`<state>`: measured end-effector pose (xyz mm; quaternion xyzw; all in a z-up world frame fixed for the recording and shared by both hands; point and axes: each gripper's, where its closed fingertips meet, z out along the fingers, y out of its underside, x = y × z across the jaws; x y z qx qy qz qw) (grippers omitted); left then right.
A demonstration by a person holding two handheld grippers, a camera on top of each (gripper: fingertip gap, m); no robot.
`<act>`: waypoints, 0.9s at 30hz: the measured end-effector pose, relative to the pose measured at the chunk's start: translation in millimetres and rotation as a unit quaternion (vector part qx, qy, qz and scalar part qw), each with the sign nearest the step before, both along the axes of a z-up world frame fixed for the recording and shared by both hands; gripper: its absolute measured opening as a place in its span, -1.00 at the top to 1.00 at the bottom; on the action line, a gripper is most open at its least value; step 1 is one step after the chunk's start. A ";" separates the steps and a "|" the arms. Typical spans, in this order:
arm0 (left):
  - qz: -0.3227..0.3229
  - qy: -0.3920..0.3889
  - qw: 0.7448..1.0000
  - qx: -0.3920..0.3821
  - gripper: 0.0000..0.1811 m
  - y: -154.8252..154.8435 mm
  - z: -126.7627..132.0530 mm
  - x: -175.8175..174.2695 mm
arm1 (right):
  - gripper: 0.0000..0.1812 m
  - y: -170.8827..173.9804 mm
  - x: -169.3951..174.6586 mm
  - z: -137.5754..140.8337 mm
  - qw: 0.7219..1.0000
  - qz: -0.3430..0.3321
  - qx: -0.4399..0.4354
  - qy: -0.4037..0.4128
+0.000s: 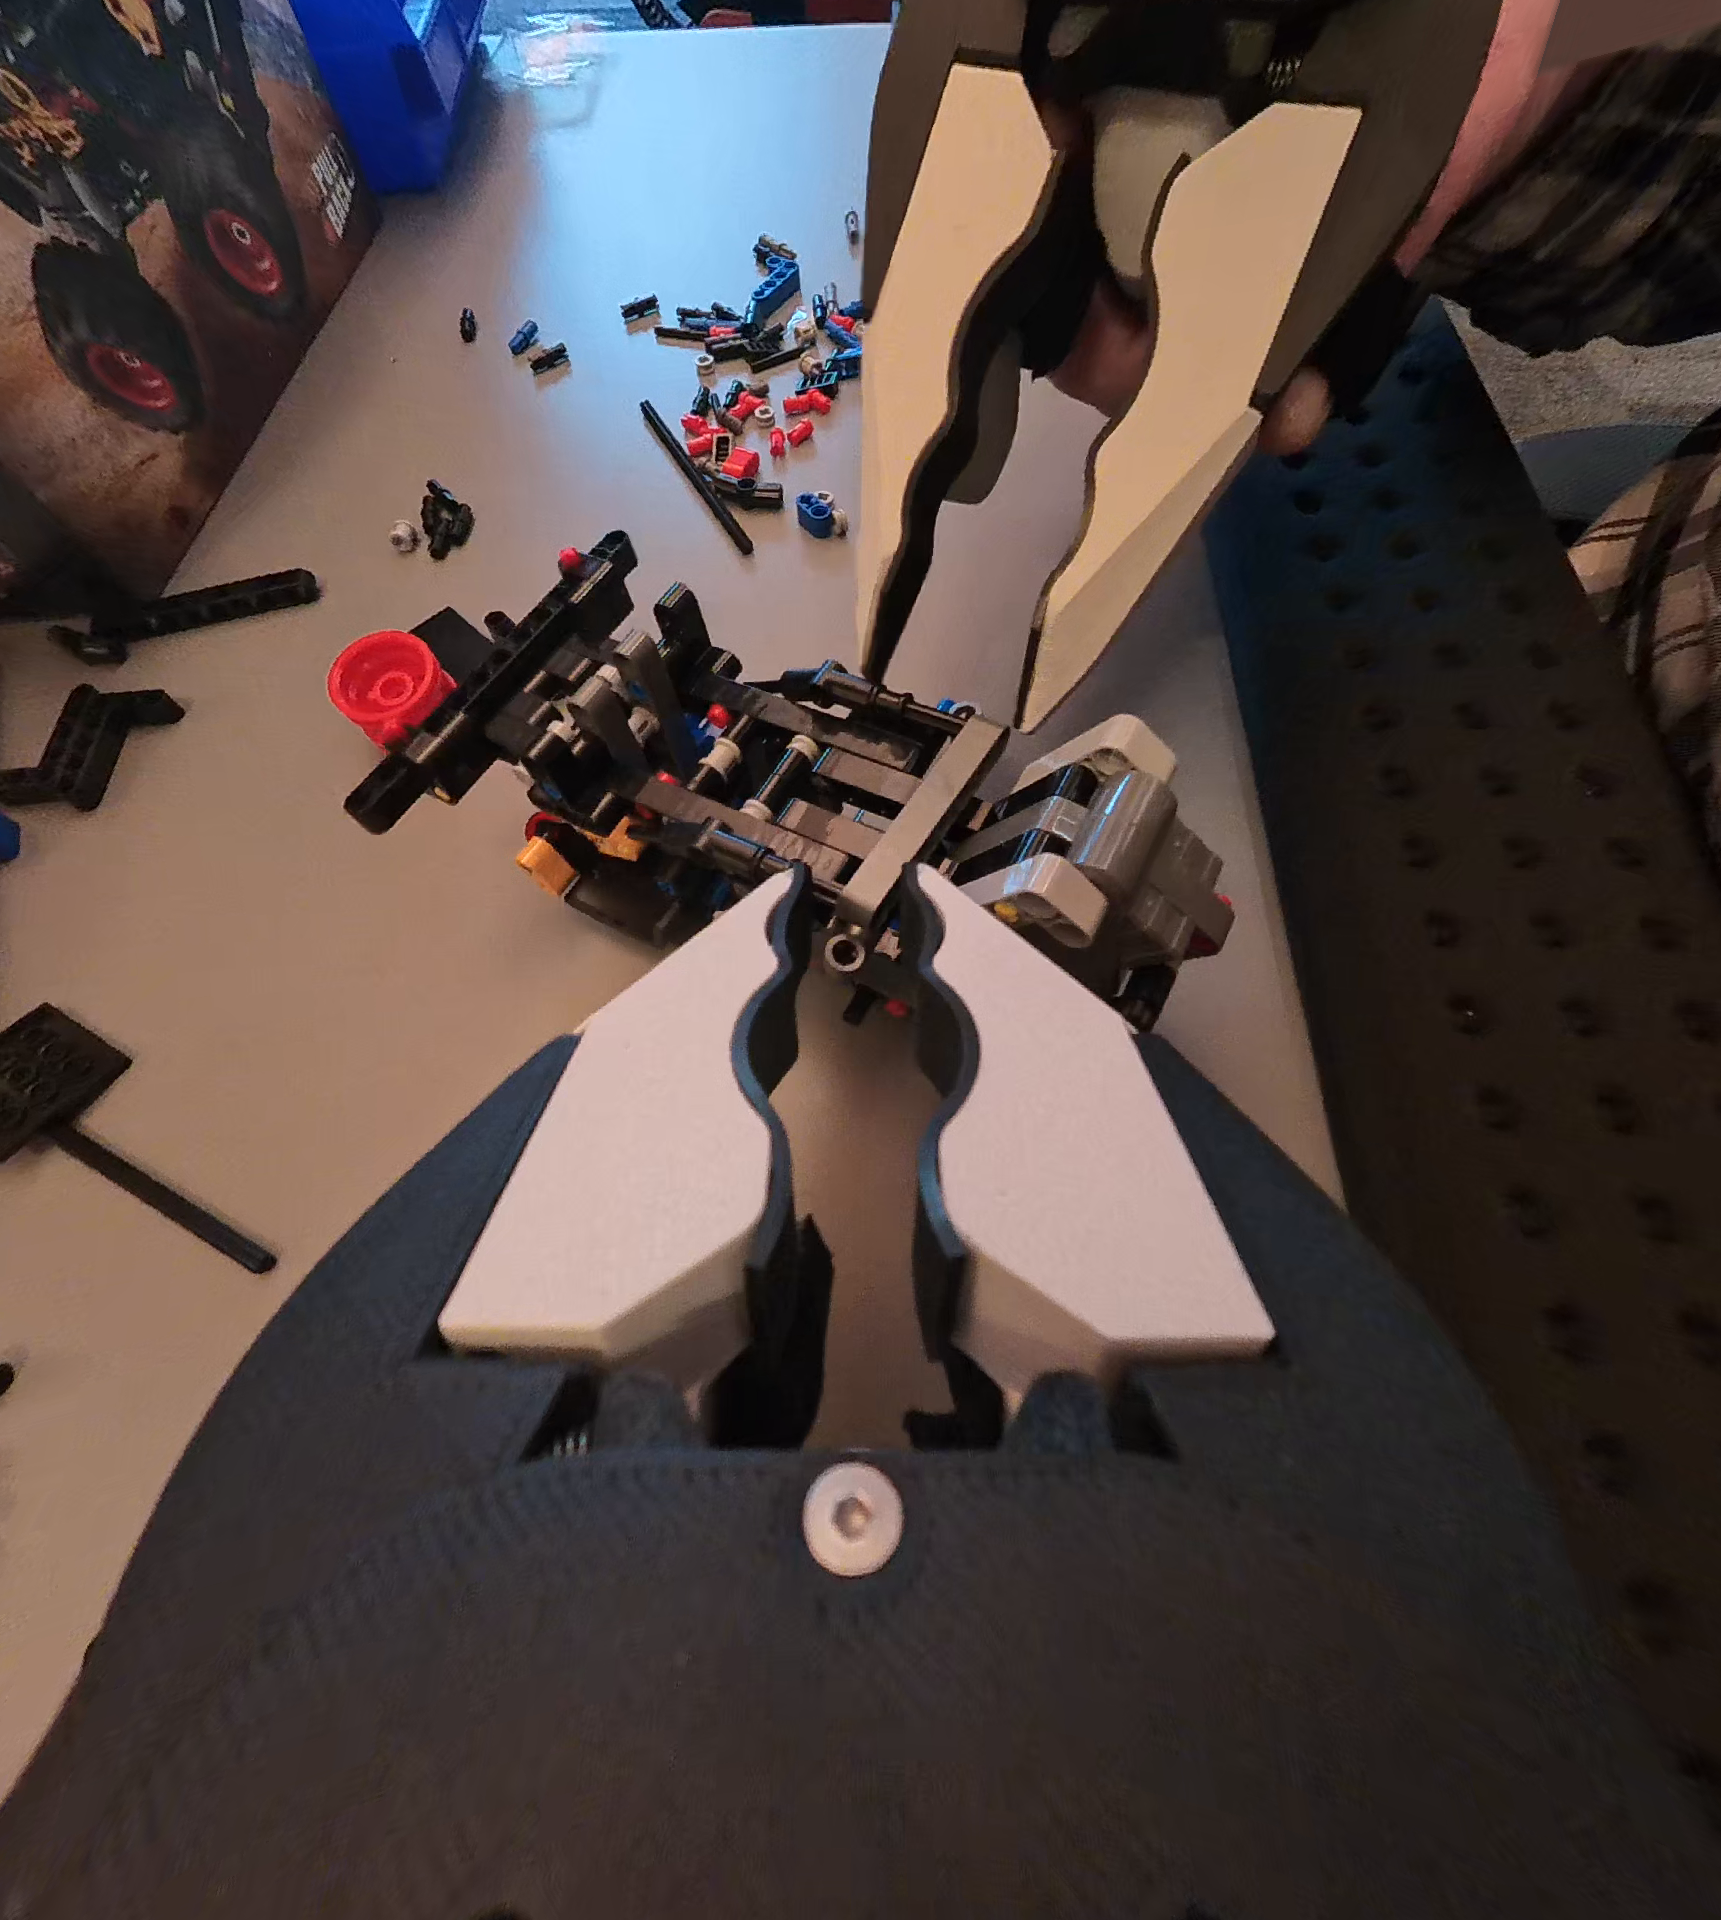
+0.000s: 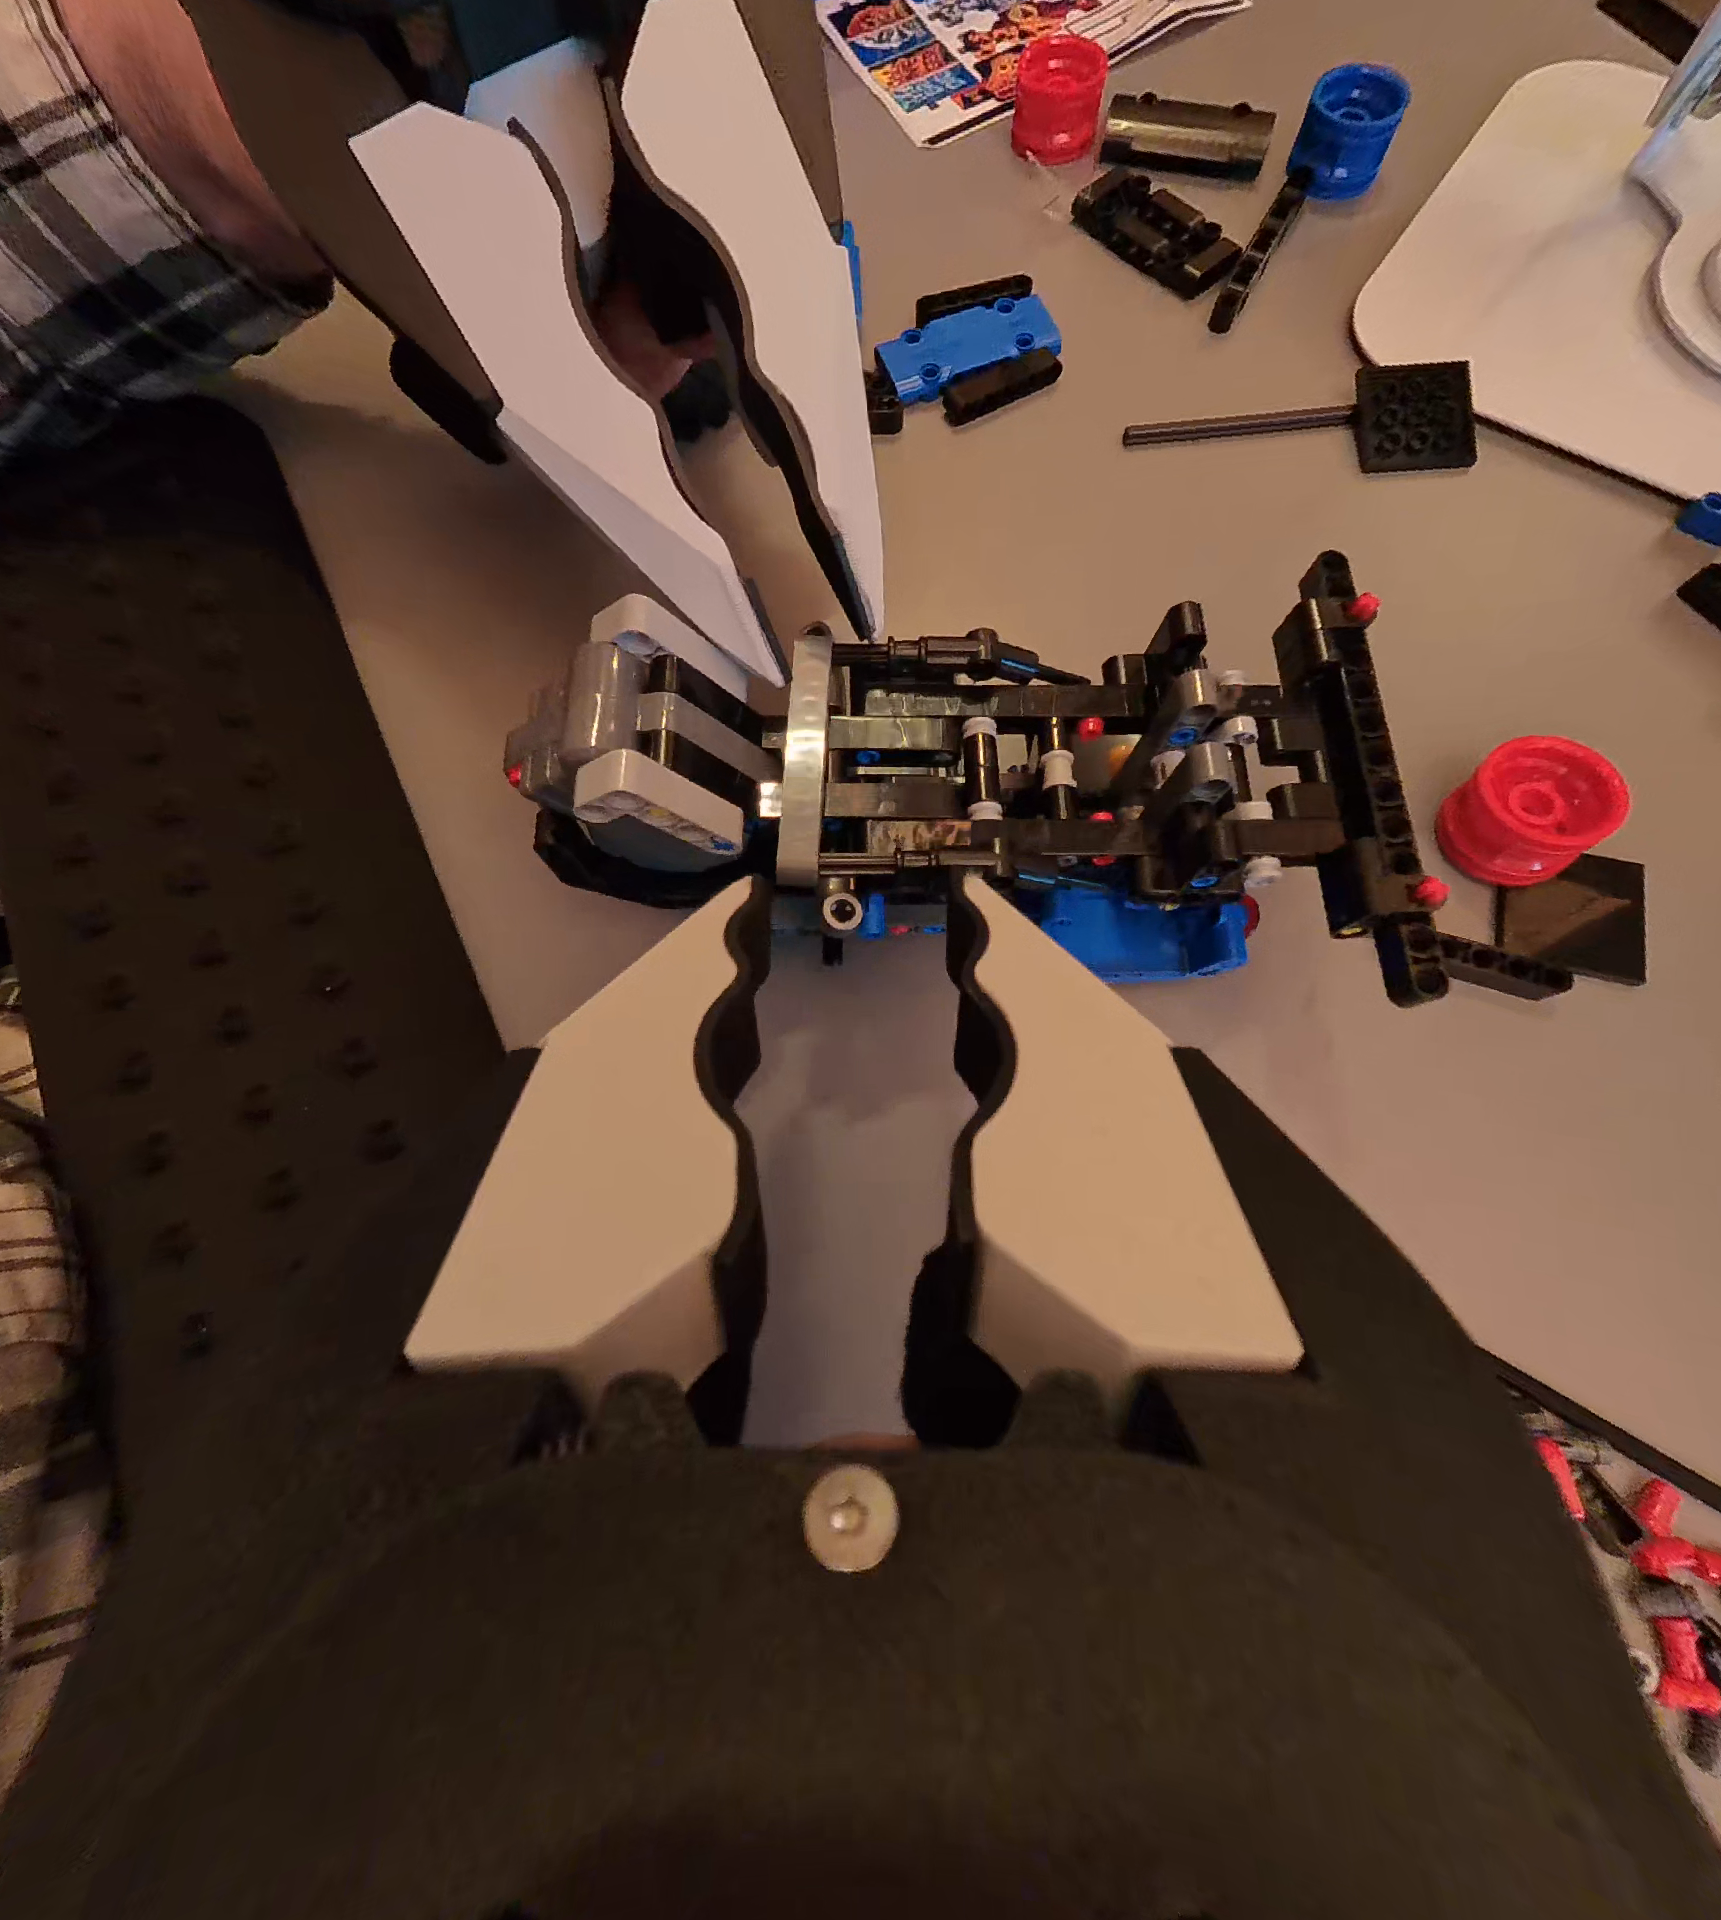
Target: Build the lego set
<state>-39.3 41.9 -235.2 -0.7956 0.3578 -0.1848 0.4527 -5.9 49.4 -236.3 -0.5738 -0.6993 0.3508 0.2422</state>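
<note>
A half-built black lego chassis (image 1: 731,790) lies on the grey table, with a grey motor block (image 1: 1116,852) at one end and a red wheel hub (image 1: 388,686) at the other. A grey cross beam (image 1: 939,810) spans it. My left gripper (image 1: 856,888) is shut on the near end of that beam. My right gripper (image 1: 949,696) comes from above onto the beam's far end. In the right wrist view my right gripper (image 2: 854,894) clasps the chassis (image 2: 1043,790) side beside the beam (image 2: 802,769). The left gripper (image 2: 825,655) pinches the beam's opposite end.
The set's box (image 1: 108,260) and a blue bin (image 1: 399,83) stand at the back left, with a pile of small pins (image 1: 762,364) behind the chassis. Loose hubs (image 2: 1349,125), a blue panel (image 2: 970,343), a black plate on an axle (image 2: 1412,416) and a white stand base (image 2: 1562,260) lie around. A dark perforated surface (image 1: 1510,935) borders the table. There is about 4 centimetres between the tips of the two grippers. The red wheel hub (image 1: 388,686) is about equally far from each gripper, around 15 centimetres. Seen from the right wrist view (image 2: 1548,798) as well.
</note>
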 end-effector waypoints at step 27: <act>0.005 -0.001 1.000 0.003 0.86 2.3 -1.6 -0.5 | 0.56 19.4 -7.3 -6.4 1.000 0.020 0.011 0.016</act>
